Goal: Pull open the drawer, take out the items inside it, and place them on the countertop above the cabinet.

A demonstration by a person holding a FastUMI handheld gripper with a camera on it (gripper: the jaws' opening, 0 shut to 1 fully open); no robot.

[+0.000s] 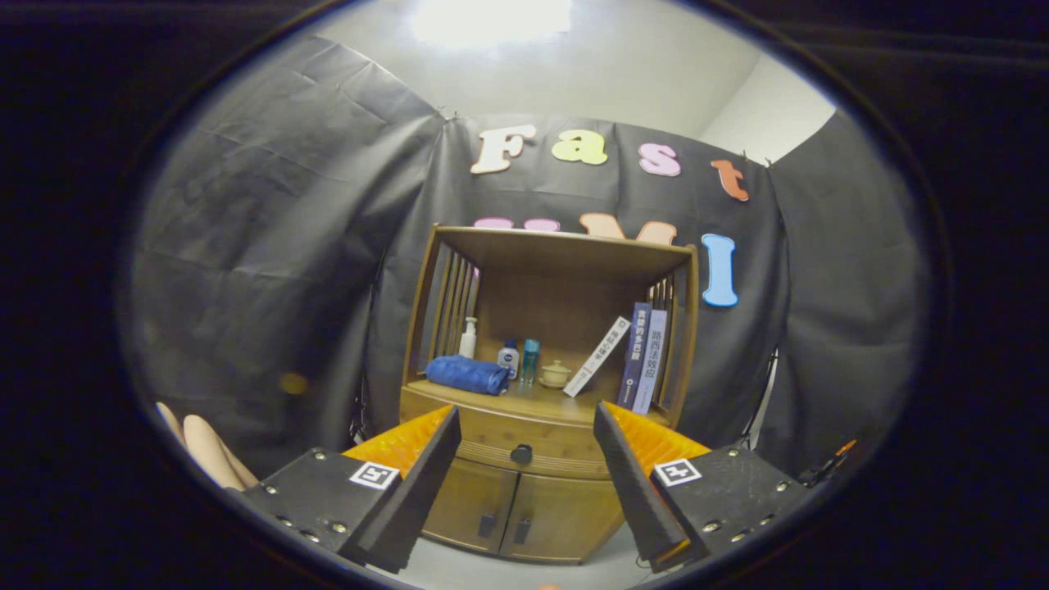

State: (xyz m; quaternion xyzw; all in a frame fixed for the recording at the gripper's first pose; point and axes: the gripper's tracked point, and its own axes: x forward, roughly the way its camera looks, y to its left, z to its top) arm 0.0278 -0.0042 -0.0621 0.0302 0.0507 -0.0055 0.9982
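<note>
Gripper view: my fingers [524, 475] stand wide apart and hold nothing. Between them and beyond them, still apart from the tips, sits the drawer [512, 438] of the wooden cabinet [524, 492], shut, with its dark round knob [521, 453] almost centred in my gap. Below the drawer are two closed doors [516, 512]. Above it is the bench [524, 401], the cabinet's countertop, where a folded blue towel [467, 374], a few small bottles [508, 358], a little lidded pot [556, 374] and leaning books [635, 356] already stand. What lies inside the drawer I cannot tell.

I judge the drawer stiff and fairly light, sliding straight out if pulled square. The knob is the place to hold: small, hard and smooth, likely slippery, so I should close both fingers behind its head and pull level, not sideways.
</note>
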